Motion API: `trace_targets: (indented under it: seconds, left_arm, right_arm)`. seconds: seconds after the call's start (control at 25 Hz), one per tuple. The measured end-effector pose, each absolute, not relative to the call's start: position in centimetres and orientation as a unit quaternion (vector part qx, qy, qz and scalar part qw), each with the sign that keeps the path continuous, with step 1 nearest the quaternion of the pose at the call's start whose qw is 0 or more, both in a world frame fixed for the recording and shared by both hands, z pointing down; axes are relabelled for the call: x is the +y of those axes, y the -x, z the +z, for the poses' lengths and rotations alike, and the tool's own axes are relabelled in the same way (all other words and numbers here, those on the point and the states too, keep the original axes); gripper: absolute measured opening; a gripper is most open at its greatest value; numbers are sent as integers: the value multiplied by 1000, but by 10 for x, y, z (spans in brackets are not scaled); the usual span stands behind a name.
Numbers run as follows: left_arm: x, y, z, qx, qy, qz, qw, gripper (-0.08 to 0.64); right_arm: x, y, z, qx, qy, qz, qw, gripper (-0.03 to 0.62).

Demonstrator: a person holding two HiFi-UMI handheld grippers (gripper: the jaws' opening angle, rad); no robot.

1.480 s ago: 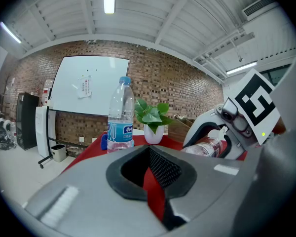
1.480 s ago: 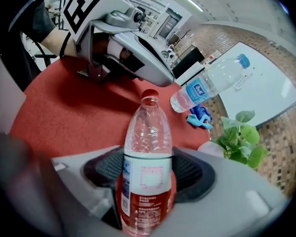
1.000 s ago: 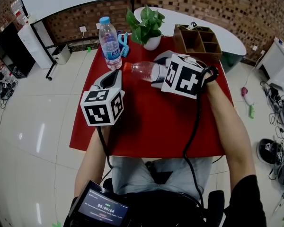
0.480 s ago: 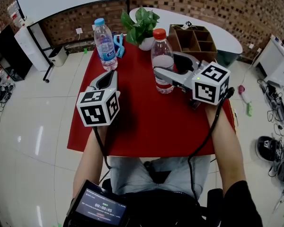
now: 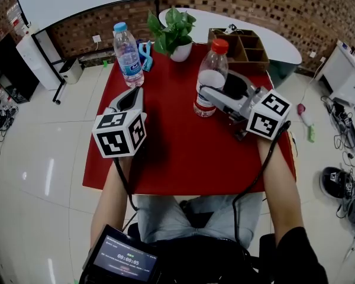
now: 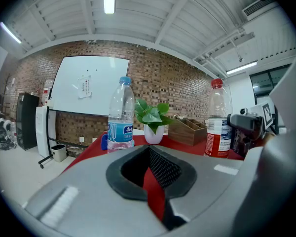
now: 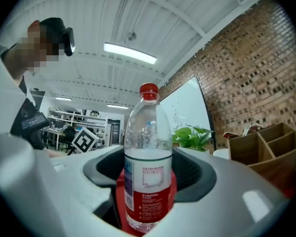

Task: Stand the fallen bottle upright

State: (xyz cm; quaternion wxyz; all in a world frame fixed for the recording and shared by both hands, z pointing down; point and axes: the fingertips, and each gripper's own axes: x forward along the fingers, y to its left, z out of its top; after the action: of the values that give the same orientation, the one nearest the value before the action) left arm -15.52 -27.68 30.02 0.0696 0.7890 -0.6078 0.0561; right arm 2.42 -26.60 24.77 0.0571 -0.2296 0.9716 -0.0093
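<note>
The clear bottle with a red cap and red label (image 5: 212,76) stands upright on the red table (image 5: 177,152), right of its middle. My right gripper (image 5: 211,94) reaches it from the right, its jaws on either side of the lower body, shut on it. In the right gripper view the bottle (image 7: 148,152) fills the space between the jaws of the right gripper (image 7: 148,196), its base down on the red cloth. My left gripper (image 5: 128,97) hovers over the table's left part, shut and empty. From the left gripper (image 6: 154,184) the bottle (image 6: 217,120) shows at the right.
A blue-capped bottle (image 5: 128,55) stands upright at the table's far left, a blue object (image 5: 145,52) beside it. A potted plant (image 5: 171,31) and a wooden organiser (image 5: 239,43) sit along the far edge. A white round table (image 5: 281,43) lies beyond.
One second ago the red-capped bottle was held on its side above the table. The right gripper turned it upright and set its base on the cloth. The left gripper barely moved.
</note>
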Motion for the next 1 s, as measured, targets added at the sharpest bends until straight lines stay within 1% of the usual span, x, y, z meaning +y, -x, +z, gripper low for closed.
trace_targets:
  seconds: [0.12,0.44,0.6,0.76,0.84,0.92,0.96,1.0]
  left_arm:
    - [-276,155,300,-608,-789,56,69,6]
    - [-276,154,299,-608,-789,56,69,6]
    - [-275,155,299,-608,-789,56,69,6]
    - [-276,156,299,-608,-789,56,69,6]
    - [-276,156,299,-608,-789,57,69,6]
    - [-276,156,299,-608,-789,57,69,6]
    - [-275,156,299,-608,-789,57,69,6]
    - [-275,156,298,-608,-789,57,69,5]
  right_arm:
    - [-262,-26,248,971,227,5,75,304]
    - [-257,-28,246,972,224,12,66,305]
    - [-252,-36,232,973,212,-1,91,307]
    - [-249,-46,217,969,223,13,101,307]
    - [-251,-59,208,961,251,19,116,307]
    - [-263,-81,205,943,309,18,125,307]
    - [-273,-93,210,930,351,18,110,307]
    - [-284,-103,220,915,396,22,75,307]
